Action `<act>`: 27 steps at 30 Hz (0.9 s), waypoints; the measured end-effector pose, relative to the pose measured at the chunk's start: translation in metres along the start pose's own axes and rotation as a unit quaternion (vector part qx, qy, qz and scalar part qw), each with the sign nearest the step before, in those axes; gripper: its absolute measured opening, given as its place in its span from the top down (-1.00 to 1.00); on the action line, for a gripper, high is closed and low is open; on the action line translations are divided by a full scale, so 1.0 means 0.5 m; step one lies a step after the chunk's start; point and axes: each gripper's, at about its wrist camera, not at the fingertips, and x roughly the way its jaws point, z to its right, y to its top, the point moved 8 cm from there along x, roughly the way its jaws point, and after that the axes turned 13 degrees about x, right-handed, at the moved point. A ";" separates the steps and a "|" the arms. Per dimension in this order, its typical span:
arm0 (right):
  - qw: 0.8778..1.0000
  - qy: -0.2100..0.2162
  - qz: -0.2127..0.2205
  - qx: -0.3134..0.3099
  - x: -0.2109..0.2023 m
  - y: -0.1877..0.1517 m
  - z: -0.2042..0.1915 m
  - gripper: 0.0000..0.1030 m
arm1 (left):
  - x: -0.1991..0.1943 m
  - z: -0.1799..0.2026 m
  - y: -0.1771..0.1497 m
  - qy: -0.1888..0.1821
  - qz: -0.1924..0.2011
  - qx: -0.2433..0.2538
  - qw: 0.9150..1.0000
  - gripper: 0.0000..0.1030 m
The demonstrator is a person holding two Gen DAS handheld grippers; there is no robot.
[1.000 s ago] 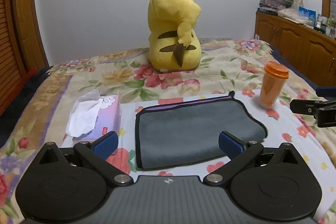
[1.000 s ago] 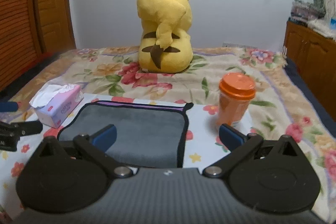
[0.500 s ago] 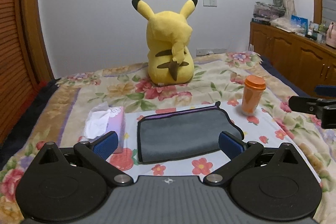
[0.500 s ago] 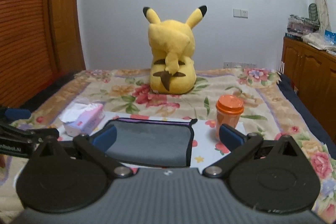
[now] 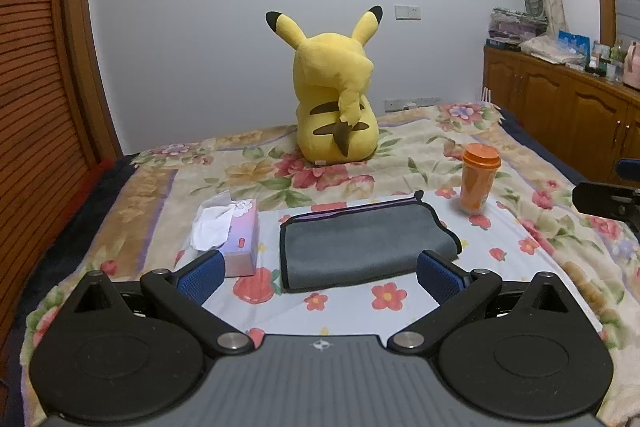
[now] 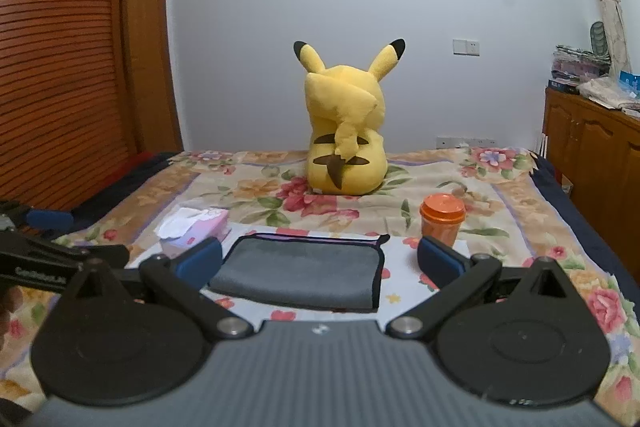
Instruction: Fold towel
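On the flowered bedspread (image 5: 340,183), seen from the left wrist, we are listing: one grey towel (image 5: 364,247), folded and lying flat; one tissue box (image 5: 236,235) to its left; one orange cup (image 5: 478,179) beyond its right corner; one yellow plush toy (image 5: 336,99) sitting farther back. We are holding the left gripper (image 5: 320,275) spread wide, empty, above the bed. From the right wrist, we are holding the right gripper (image 6: 320,261) likewise spread and empty, with the towel (image 6: 300,273) lying between its blue pads (image 6: 434,261), untouched.
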 end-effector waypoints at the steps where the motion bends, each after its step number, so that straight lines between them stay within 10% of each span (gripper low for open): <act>1: 1.000 0.002 0.000 0.002 -0.006 -0.003 -0.001 -1.00 | -0.005 0.004 -0.003 -0.001 0.000 0.001 1.000 -1.00; 27: 0.999 -0.005 0.006 0.034 -0.089 -0.106 0.038 -1.00 | -0.045 0.086 -0.097 -0.011 -0.011 -0.003 1.000 -1.00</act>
